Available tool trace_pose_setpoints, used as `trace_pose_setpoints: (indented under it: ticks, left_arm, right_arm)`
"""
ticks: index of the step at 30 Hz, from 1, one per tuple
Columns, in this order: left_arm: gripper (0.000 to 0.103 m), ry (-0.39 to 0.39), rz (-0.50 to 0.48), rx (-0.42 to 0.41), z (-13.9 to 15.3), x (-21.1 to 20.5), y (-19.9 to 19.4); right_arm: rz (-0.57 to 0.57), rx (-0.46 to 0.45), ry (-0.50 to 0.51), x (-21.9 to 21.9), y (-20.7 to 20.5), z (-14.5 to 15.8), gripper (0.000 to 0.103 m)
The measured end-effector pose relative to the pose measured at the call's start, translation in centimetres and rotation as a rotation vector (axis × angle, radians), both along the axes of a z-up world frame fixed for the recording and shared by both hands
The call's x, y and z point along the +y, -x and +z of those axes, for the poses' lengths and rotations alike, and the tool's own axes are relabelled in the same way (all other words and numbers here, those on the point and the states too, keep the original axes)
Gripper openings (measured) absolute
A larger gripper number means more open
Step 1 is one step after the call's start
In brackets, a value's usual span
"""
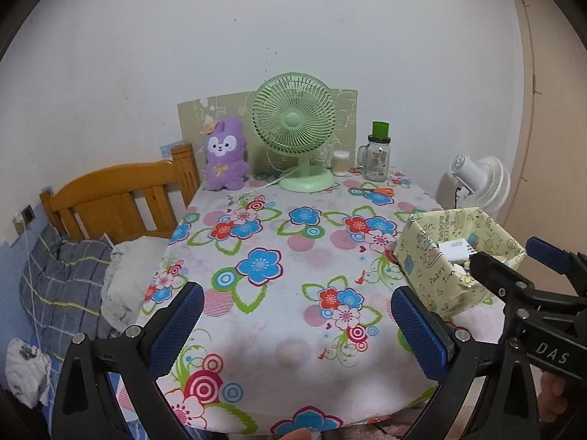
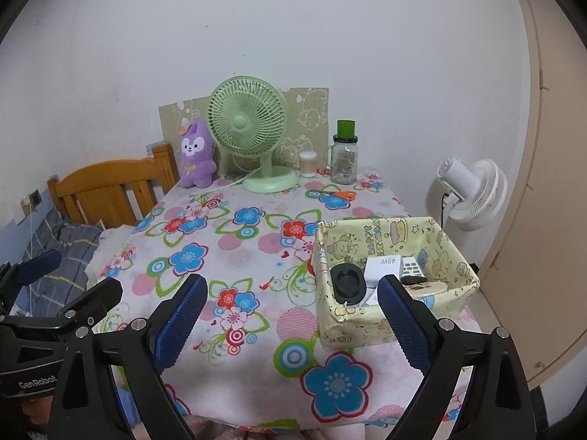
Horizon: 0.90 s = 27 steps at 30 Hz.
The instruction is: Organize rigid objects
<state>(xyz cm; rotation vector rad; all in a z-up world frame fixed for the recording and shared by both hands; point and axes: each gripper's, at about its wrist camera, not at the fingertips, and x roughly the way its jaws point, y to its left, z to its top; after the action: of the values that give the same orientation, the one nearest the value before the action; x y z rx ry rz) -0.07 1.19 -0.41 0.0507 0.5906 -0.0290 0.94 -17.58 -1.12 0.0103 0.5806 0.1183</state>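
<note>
Orange-handled scissors (image 2: 339, 194) lie flat on the floral counter (image 2: 234, 256) at frame centre-right, long axis roughly left-right, well beyond both grippers. Yellow paper-wrapped box (image 2: 389, 322) (already holding items) sits nearer. Right gripper (image 2: 293, 315) seems nearer; left gripper (image 1: 297, 326) too gapes empty.

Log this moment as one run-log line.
left gripper: open, empty | right gripper: open, empty | box: holds charger, remote, black holder | scissors: on table
</note>
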Motion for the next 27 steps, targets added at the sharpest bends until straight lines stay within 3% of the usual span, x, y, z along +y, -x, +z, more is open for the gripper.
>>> trace_pose_setpoints:
  ticks: [10,27]
  left_arm:
    - [0.103,0.01,-0.001,-0.005,-0.1,-0.1,0.6]
    - [0.103,0.025,0.0,0.0,-0.4,-0.2,0.7]
  right_arm:
    - [-0.011,-0.056,0.044,0.3,1.1,0.1,0.096]
    - [-0.027,-0.056,0.042,0.1,1.4,0.1,0.096]
